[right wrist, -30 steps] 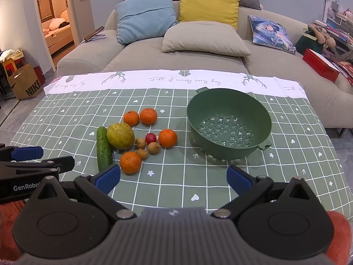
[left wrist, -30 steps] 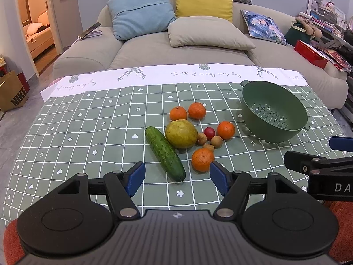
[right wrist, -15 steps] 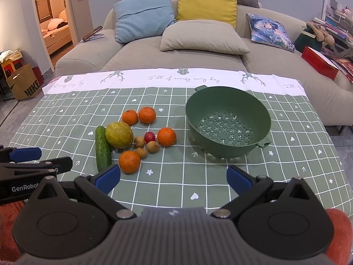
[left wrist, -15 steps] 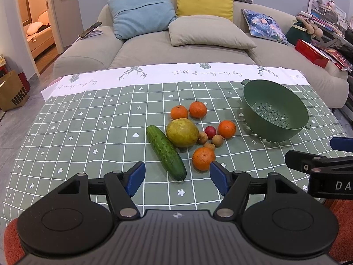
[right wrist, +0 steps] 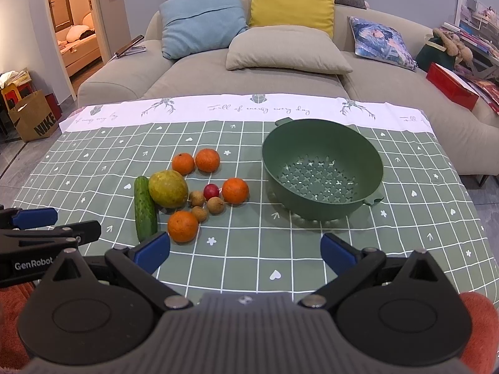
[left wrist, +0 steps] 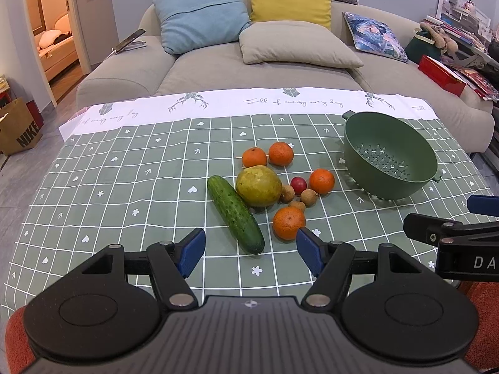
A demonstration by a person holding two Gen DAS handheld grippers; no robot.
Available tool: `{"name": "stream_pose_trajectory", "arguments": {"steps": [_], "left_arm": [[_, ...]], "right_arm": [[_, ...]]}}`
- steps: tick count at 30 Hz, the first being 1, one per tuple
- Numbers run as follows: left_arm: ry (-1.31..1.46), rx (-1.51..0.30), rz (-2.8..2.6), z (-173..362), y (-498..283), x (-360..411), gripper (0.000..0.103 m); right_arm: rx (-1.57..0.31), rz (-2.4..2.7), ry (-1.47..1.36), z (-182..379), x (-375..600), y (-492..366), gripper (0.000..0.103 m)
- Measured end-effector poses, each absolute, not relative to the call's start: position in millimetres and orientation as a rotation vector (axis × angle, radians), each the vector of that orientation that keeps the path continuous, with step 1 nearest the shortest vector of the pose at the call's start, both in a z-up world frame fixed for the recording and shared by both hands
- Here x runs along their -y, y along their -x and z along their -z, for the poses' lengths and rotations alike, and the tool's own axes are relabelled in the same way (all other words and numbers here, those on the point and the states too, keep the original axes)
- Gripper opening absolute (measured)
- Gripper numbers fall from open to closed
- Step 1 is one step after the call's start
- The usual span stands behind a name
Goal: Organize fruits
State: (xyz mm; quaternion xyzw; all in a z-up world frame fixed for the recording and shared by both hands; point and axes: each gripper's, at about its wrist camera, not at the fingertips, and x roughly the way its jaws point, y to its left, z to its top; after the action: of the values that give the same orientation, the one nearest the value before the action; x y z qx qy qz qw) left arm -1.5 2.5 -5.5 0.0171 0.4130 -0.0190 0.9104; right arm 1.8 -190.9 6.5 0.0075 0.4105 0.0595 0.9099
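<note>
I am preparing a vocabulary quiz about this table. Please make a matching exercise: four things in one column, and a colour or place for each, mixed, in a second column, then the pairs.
1. cucumber
2. colander
3. small red fruit
4. nearest orange

a. empty, right of the fruit
b. close to the right gripper's left finger
c. long, at the left edge of the group
d. among the small brown fruits

Pairs: 1-c, 2-a, 3-d, 4-b

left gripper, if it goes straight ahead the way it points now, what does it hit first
Probably the dark green bumpy cucumber: its near end lies between the open blue-padded left gripper fingers, just ahead. The nearest round orange sits slightly right. Depth is uncertain.
</note>
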Motion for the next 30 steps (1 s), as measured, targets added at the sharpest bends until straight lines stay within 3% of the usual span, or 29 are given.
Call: {"name": "stream_pose_trajectory", "arguments": {"steps": [30], "left_arm": [[-0.008, -0.876, 0.073, 10.9, -9.6, -7.6, 0.079]], "right_arm": [[-0.869, -0.133, -0.008, 6.4, 187.3, -12.9, 0.098]]}}
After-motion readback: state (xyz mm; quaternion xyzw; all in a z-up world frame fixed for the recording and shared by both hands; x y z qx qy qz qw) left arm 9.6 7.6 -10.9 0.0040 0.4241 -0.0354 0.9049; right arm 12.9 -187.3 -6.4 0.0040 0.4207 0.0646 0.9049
